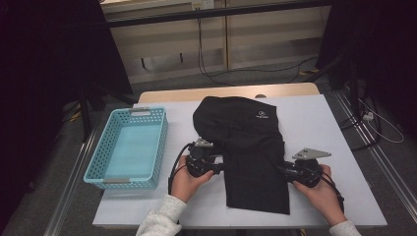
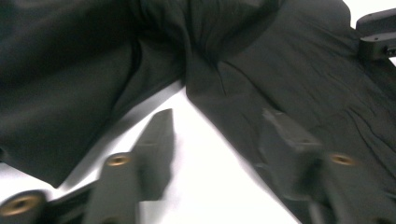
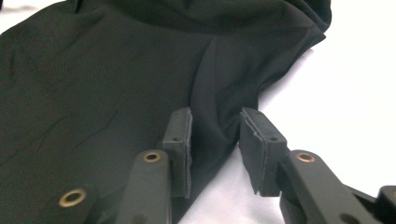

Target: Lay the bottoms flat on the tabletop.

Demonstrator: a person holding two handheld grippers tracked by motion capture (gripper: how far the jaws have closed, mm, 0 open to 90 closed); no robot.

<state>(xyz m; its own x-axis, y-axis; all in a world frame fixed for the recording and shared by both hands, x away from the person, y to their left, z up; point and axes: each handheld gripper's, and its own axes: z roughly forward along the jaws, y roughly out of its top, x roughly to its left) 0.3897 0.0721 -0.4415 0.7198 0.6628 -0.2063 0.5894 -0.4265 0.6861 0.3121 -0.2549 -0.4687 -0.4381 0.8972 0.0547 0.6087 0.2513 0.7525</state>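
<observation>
Black cloth, some garment [image 1: 246,142] with a small white logo [image 1: 261,116] near its far end, lies in the middle of the white table [image 1: 319,123], and the person works on it with both tools. The far part is bunched into a rounded heap, while the near part lies flat as a long panel that reaches almost to the near edge of the table. I judge that this is folding work and that it is only partly done: the near panel looks smooth and straight, but the far heap is not yet flattened or folded.

The left gripper [image 1: 216,166] is at the left edge of the panel. In the left gripper view its jaws stand wide apart, released, one over bare table and the other over the cloth [image 2: 289,84], and nothing is between them. The right gripper [image 1: 285,170] is at the right edge of the panel. In the right gripper view its jaws are also parted, with the hem of the cloth [image 3: 107,88] lying in the gap, but they do not press on it, so I would say it is ready to grip and not yet gripping.

At the left side of the table stands a light blue plastic basket [image 1: 160,142], with nothing visible inside. Probably the folded garment should go there at the end, so the fold and the placing are both left to do.
</observation>
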